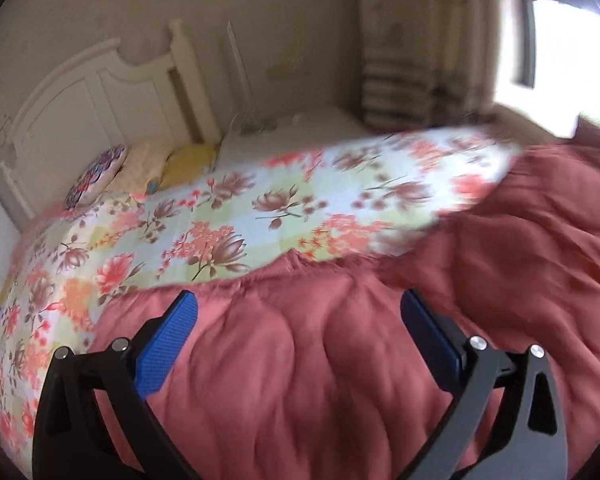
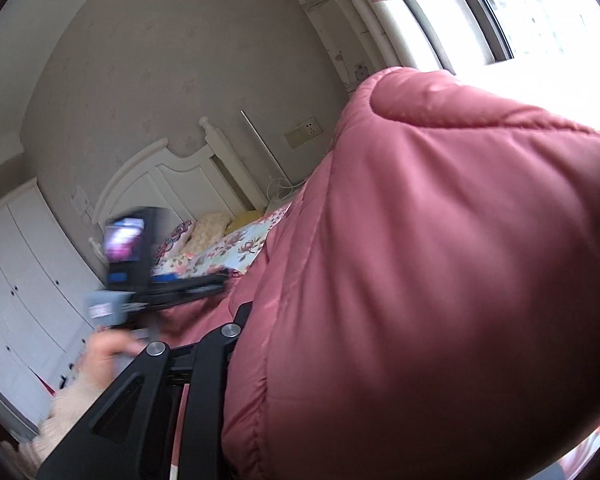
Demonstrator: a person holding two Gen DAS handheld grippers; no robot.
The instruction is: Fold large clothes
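Daylight glaring from the window (image 1: 568, 40) right of the fingers, motion blur throughout, dark fisheye corners

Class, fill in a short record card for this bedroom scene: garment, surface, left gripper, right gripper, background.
garment: pink padded coat, spread on the bed, one part bunched up in front of the right wrist camera
surface: floral bedsheet
left gripper: open above the coat, blue pads apart, nothing between them
right gripper: closed on the coat, fingertips hidden by the fabric
background: white headboard, pillows, window
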